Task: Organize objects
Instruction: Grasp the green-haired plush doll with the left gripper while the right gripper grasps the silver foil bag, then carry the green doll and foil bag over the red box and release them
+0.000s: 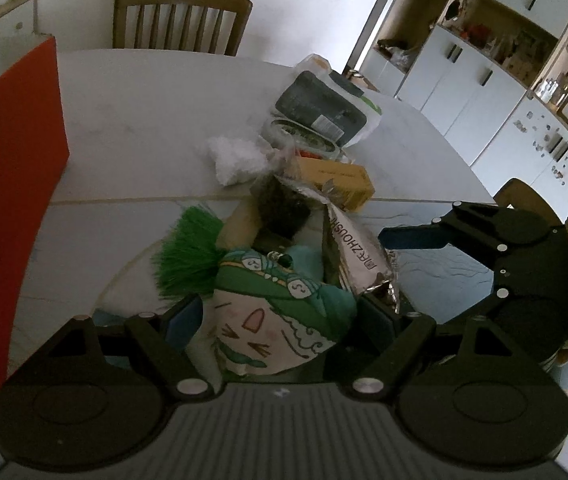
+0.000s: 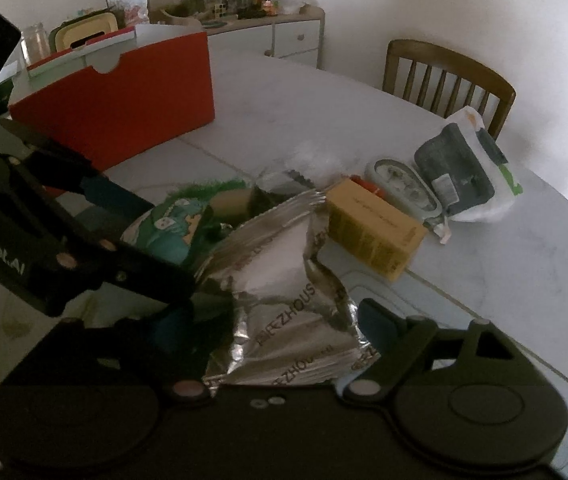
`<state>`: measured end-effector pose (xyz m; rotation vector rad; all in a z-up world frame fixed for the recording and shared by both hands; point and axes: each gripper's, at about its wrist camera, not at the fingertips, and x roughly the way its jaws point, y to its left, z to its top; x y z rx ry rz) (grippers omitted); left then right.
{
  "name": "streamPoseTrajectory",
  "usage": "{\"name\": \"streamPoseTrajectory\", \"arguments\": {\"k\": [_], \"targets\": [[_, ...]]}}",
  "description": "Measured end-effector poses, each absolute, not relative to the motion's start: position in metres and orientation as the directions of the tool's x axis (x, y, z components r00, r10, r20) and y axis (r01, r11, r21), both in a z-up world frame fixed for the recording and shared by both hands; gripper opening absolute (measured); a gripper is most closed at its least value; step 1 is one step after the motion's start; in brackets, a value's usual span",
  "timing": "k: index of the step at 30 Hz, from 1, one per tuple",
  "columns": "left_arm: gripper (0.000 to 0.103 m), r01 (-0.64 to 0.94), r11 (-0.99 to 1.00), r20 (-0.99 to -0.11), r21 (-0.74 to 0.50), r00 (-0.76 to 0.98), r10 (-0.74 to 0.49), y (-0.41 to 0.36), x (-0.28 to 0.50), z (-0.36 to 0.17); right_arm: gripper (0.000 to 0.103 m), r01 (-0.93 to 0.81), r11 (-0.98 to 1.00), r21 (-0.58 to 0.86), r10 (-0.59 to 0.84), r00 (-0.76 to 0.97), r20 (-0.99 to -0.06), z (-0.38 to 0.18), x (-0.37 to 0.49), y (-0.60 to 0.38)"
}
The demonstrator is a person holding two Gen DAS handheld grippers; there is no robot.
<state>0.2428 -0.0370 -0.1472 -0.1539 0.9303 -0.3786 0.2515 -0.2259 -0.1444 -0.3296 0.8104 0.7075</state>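
Silver foil pouch (image 2: 284,308) lies between the wide fingers of the right gripper (image 2: 279,320), which do not yet press it. The left gripper (image 1: 279,320) also stands wide around the cat-face plush bag (image 1: 279,320), at 6 o'clock of the pile on the bench (image 1: 131,120). Both grippers work close together, so they may knock each other. The foil is slippery and crumpled and could slide out. The green tassel (image 1: 187,256) may snag, and pulling could drag the yellow box (image 2: 376,232) at 1 o'clock. The red box (image 2: 123,96) waits at 10 o'clock.
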Motion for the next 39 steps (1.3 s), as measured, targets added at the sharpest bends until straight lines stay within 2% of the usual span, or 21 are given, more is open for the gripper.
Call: {"name": "streamPoseTrajectory", "arguments": {"k": [2,3,5,7,16,39], "targets": [[0.084,0.255,0.923,-0.748,-0.289,0.541,-0.384,-0.038,0.242,-0.146,0.077,-0.690,0.724,-0.015,0.444,0.483,-0.755,-0.145,0.251,-0.226],[0.080,0.255,0.922,-0.747,-0.290,0.542,-0.385,-0.038,0.242,-0.146,0.075,-0.693,0.720,-0.019,0.441,0.480,-0.758,-0.145,0.251,-0.225],[0.076,0.254,0.921,-0.747,-0.295,0.540,-0.388,-0.038,0.241,-0.145,0.066,-0.691,0.721,-0.048,0.426,0.497,-0.756,-0.145,0.248,-0.224],[0.074,0.254,0.919,-0.743,-0.302,0.541,-0.394,-0.037,0.240,-0.143,0.061,-0.680,0.731,-0.059,0.413,0.510,-0.754,-0.144,0.248,-0.225],[0.069,0.266,0.915,-0.726,-0.304,0.557,-0.404,-0.033,0.226,-0.131,0.049,-0.634,0.771,-0.058,0.386,0.538,-0.750,-0.138,0.232,-0.226],[0.069,0.283,0.927,-0.697,-0.245,0.614,-0.371,0.010,0.173,-0.056,0.048,-0.429,0.899,0.093,0.360,0.601,-0.713,-0.055,0.165,-0.218]]}}
